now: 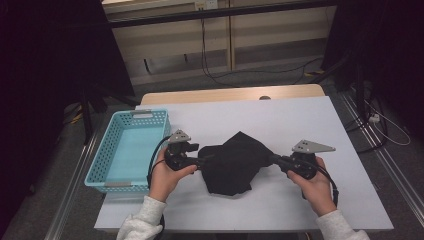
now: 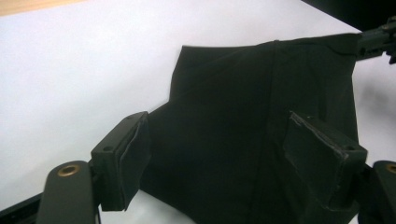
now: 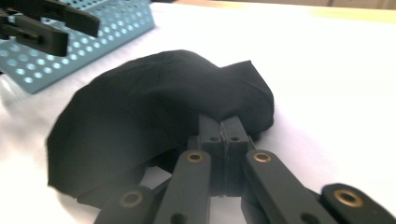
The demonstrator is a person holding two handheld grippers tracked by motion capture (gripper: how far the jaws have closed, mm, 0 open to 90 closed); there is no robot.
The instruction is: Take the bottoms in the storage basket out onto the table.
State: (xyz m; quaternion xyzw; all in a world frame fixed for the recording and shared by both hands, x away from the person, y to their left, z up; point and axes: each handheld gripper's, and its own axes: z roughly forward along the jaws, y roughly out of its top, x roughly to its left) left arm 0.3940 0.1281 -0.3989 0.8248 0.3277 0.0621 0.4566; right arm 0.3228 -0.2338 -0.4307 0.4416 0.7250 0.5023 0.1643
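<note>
Black cloth [image 1: 232, 162] mid-table: right gripper [image 1: 274, 159] clenched on right edge, left gripper [image 1: 201, 162] released at left edge; basket [image 1: 102, 161] just left.

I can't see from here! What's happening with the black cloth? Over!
Right hand-held gripper shut on black cloth edge. Left hand-held gripper open, pads either side of cloth. Blue basket left of it, nothing blocking.

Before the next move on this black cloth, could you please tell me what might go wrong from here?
1. The right gripper has its jaws shut on one edge of the black cloth, a thin pinch that may slip if pulled.
2. The left gripper has open jaws on either side of the cloth, not pressing it; closing there could catch several layers.
3. The blue basket sits close beside the left hand and could get bumped.
</note>
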